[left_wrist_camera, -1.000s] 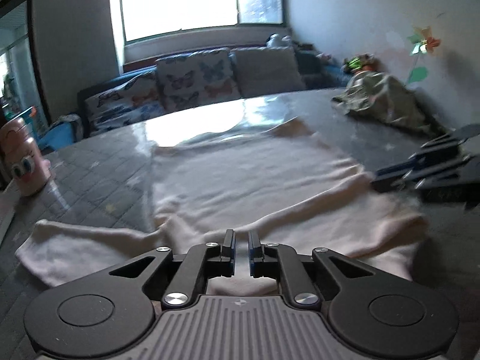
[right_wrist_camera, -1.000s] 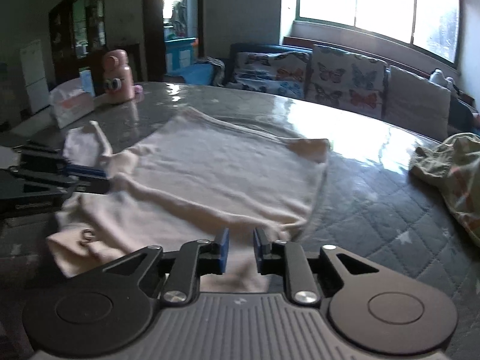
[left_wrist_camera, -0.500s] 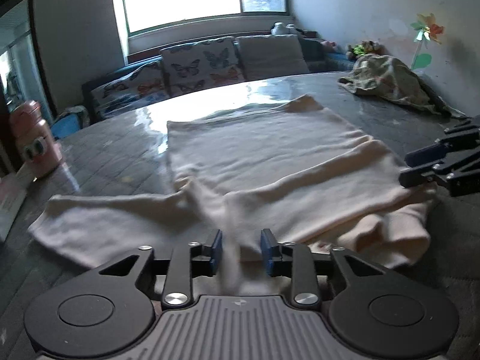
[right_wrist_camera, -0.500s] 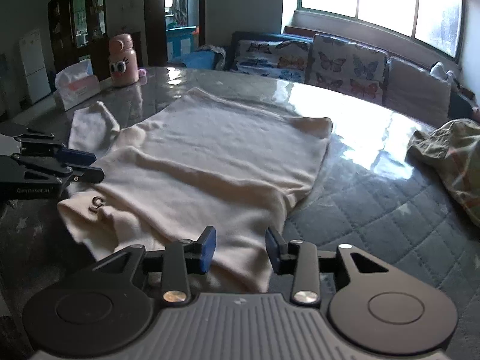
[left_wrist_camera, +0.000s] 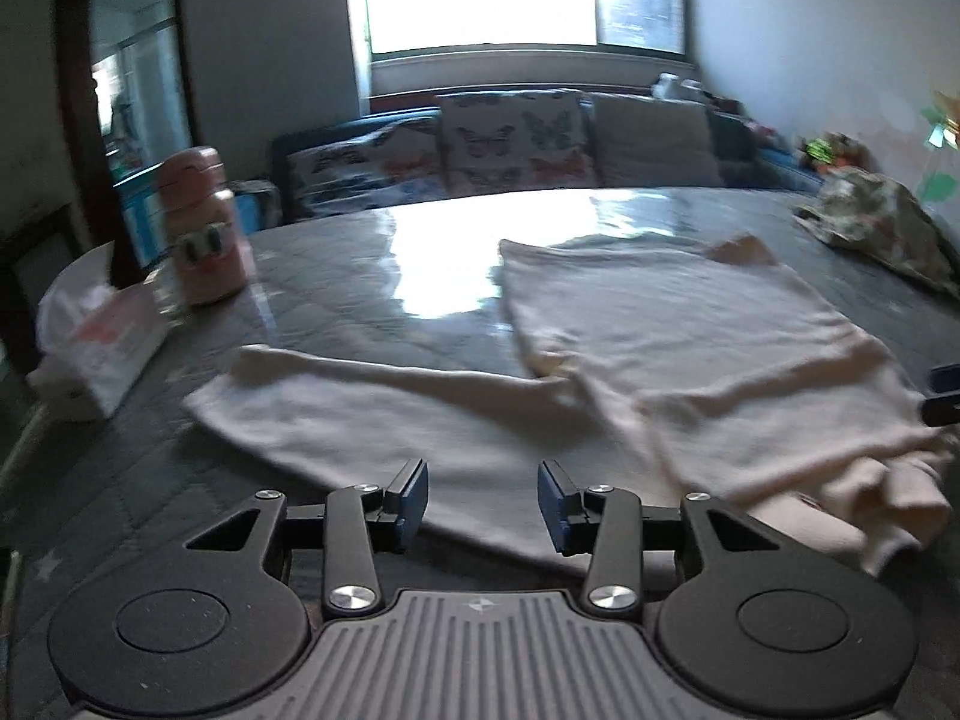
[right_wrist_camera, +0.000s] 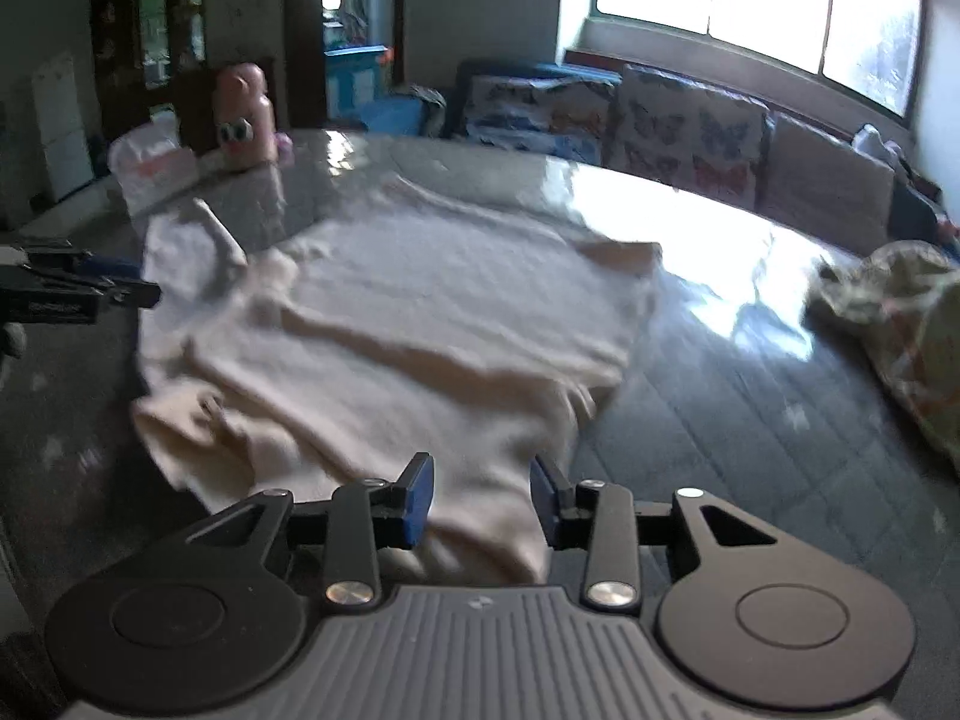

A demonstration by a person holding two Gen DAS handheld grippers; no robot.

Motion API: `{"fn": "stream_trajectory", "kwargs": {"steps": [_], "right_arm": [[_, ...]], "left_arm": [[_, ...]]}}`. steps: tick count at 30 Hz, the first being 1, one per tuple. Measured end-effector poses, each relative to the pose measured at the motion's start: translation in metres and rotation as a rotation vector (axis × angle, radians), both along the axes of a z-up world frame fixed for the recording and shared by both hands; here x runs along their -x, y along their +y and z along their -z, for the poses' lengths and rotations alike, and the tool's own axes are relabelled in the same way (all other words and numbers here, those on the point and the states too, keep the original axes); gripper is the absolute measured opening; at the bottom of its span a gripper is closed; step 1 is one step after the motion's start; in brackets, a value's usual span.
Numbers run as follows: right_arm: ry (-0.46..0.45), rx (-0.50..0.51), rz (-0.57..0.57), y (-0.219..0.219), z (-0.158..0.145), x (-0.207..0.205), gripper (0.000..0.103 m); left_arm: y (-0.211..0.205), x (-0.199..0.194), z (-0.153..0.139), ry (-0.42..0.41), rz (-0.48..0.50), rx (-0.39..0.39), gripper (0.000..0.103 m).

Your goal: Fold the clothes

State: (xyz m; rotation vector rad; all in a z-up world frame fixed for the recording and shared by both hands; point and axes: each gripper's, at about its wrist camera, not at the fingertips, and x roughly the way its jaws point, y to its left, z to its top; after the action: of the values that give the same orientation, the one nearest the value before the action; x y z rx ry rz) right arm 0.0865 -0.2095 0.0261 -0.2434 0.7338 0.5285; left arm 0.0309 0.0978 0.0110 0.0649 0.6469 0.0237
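A cream sweater (left_wrist_camera: pixel 690 348) lies flat on the dark quilted table (left_wrist_camera: pixel 360 276), its top edge folded over and bunched at the near right. One sleeve (left_wrist_camera: pixel 372 414) stretches out to the left. My left gripper (left_wrist_camera: pixel 483 507) hovers over that sleeve's near edge, its jaws opening, the pads clear of the cloth below. In the right wrist view the sweater (right_wrist_camera: pixel 456 312) spreads ahead, and my right gripper (right_wrist_camera: pixel 480 498) stands open over its near hem without pressing it. The left gripper (right_wrist_camera: pixel 78 291) shows at that view's left edge beside the sleeve (right_wrist_camera: pixel 180 240).
A pink bottle with cartoon eyes (left_wrist_camera: pixel 204 228) and a tissue pack (left_wrist_camera: pixel 102 342) stand at the table's left. A crumpled patterned garment (left_wrist_camera: pixel 876 222) lies at the far right. A sofa with butterfly cushions (left_wrist_camera: pixel 510 138) runs behind the table under the window.
Both grippers have let go of the sweater's folded edge and opened. The left one has swung left, from the sweater's middle to the spread sleeve. The right one has hardly moved.
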Motion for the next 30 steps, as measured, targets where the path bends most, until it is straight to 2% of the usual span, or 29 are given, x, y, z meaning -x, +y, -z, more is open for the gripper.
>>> {"fn": "stream_trajectory", "kwargs": {"steps": [7, 16, 26, 30], "right_arm": [[0.024, 0.006, -0.159, 0.065, 0.001, -0.018, 0.035], [0.035, 0.024, -0.285, 0.132, 0.019, -0.026, 0.035], [0.016, -0.006, -0.274, 0.118, 0.009, -0.019, 0.035], [0.013, -0.022, -0.266, 0.108, 0.006, -0.014, 0.035]], "left_arm": [[0.036, -0.02, -0.002, -0.001, -0.142, 0.008, 0.044], [0.07, -0.043, 0.004, 0.023, -0.27, 0.05, 0.044], [0.104, -0.064, 0.013, 0.05, -0.448, 0.098, 0.044], [0.115, -0.073, 0.014, 0.049, -0.477, 0.131, 0.043]]}}
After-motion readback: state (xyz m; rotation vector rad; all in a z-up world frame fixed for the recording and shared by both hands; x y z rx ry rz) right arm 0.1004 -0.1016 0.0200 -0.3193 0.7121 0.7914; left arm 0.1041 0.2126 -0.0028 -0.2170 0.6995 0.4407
